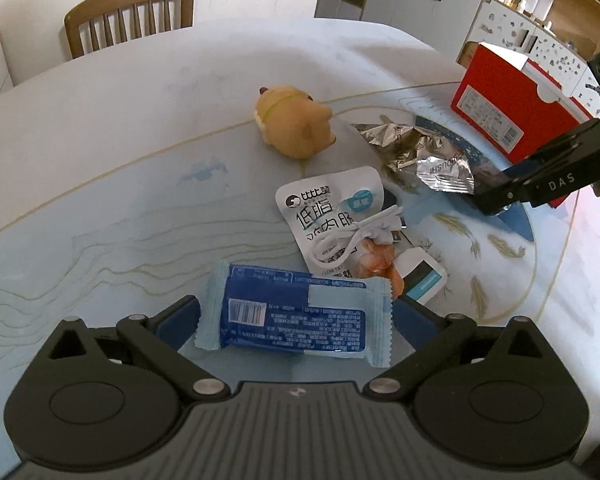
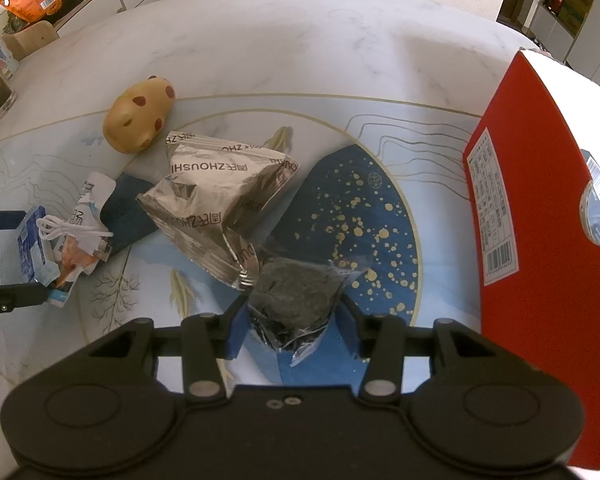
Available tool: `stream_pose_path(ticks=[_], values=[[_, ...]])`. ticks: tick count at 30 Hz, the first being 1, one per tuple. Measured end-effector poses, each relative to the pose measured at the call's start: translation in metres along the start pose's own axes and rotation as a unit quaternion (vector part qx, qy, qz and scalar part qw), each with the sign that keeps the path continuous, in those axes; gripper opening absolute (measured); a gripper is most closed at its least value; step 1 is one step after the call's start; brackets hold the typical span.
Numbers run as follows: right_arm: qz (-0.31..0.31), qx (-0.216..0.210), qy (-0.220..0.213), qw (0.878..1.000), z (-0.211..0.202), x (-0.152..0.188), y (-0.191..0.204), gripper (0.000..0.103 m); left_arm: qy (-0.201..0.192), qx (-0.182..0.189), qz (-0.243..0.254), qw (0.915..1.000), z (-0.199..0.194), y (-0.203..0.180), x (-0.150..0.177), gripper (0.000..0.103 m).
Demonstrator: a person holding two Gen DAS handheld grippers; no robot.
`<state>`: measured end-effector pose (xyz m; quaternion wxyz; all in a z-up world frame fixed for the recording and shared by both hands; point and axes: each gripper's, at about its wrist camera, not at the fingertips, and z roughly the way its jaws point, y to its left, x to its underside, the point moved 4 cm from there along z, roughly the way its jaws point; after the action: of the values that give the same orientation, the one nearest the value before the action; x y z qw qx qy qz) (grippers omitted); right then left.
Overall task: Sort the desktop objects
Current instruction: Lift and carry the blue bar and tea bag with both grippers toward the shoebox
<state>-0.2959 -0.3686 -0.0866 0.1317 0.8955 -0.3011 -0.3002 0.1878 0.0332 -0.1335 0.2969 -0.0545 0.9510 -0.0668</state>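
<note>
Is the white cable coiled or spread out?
Coiled: the white cable sits as a bundled loop atop the white snack pouch, ends tucked in.

silver foil bag point(image 2: 224, 196): "ZHOUSHI" (repeated along its edges) | right gripper point(image 1: 496, 200) arm: "DAS" | white pouch point(image 1: 328, 208): "低脂" | blue wrapper point(image 1: 296, 316): barcode, print too small | red box point(image 2: 540, 216): barcode label, unreadable

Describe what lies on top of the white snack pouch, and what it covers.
A coiled white cable lies on the white snack pouch. A dark object peeks out behind the pouch's right edge; most of it is hidden.
</note>
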Motion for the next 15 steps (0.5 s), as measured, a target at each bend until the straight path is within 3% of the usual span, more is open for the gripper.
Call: stream_pose_path(ticks=[6, 15], values=[[-0.003, 0.004, 0.0, 1.0, 0.0, -0.001, 0.001, 0.047, 0.0, -0.025, 0.019, 0.9995, 0.004, -0.006, 0.0, 0.101], [-0.015, 0.015, -0.006, 1.0, 0.001, 0.0, 0.005, 0.041, -0.009, -0.066, 0.036, 0.9971, 0.001, -0.012, 0.004, 0.08]])
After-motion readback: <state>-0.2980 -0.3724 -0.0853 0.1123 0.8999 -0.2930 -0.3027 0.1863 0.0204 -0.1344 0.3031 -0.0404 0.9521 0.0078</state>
